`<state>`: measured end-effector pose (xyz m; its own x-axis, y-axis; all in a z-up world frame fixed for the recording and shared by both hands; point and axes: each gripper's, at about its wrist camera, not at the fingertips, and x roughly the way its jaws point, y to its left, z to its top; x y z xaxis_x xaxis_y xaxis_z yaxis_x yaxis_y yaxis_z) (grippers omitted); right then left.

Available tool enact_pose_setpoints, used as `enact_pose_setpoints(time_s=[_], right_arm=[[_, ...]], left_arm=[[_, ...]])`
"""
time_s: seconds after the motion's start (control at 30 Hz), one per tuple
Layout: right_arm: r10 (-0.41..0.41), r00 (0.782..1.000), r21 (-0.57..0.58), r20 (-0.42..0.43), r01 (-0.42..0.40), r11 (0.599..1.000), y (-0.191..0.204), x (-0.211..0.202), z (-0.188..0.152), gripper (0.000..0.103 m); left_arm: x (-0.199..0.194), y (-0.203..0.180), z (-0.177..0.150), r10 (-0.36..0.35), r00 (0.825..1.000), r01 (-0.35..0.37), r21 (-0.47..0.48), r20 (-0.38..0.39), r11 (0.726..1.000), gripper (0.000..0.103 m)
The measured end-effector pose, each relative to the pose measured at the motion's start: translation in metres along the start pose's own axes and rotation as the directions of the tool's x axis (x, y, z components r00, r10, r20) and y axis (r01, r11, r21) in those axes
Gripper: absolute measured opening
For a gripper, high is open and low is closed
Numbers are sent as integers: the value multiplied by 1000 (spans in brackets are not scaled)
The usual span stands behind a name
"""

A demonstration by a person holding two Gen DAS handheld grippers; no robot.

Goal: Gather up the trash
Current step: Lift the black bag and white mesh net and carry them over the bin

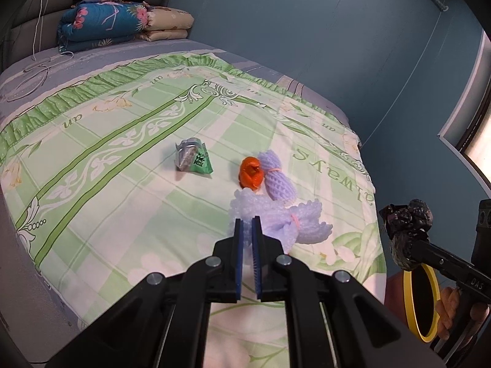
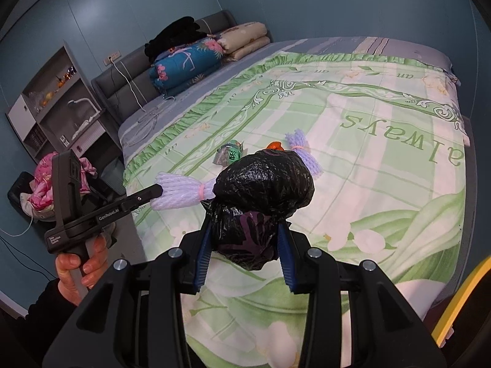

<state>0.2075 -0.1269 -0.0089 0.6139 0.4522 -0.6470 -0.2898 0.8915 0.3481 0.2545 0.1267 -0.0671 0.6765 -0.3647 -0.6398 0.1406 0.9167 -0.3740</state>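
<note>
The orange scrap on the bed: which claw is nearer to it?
Left. The left claw, clamped on a foam net, sits just short of the orange scrap; the right claw is off the bed's edge.

Both views are evenly and softly lit, with a cool blue cast from the teal painted walls (image 1: pixel 307 30). A bright overexposed pane (image 1: pixel 478 150) glows at the right edge of the left wrist view. Shadows under the litter on the green-and-white printed bed cover (image 2: pixel 353 165) are faint and short. The crumpled black plastic bag (image 2: pixel 264 181) shows small glossy highlights. Fisheye distortion bows the bed edges and wall seams, and dark vignetting fills the corners. Focus is sharp, without motion blur.
</note>
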Motion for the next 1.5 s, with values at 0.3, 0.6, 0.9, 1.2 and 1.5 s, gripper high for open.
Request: enact_pose_setpoints(time_s=[0.3, 0.6, 0.9, 1.2, 1.5], right_arm=[[-7, 998, 14, 66, 7, 1000, -15, -48, -11, 37], [-46, 991, 59, 128, 38, 998, -40, -92, -22, 37], [-92, 980, 111, 177, 72, 991, -67, -126, -32, 37], [-134, 965, 161, 226, 98, 982, -91, -159, -43, 37], [-215, 942, 236, 258, 154, 960, -120, -188, -54, 37]], left_arm=[[-17, -45, -8, -17, 1000, 16, 59, 23, 998, 5], [-23, -87, -16, -57, 998, 55, 97, 26, 994, 5], [-21, -126, -22, -104, 995, 101, 135, 12, 986, 5], [-19, -167, -31, -150, 989, 148, 180, -6, 972, 5], [-12, -214, -43, -212, 976, 216, 232, -44, 948, 5]])
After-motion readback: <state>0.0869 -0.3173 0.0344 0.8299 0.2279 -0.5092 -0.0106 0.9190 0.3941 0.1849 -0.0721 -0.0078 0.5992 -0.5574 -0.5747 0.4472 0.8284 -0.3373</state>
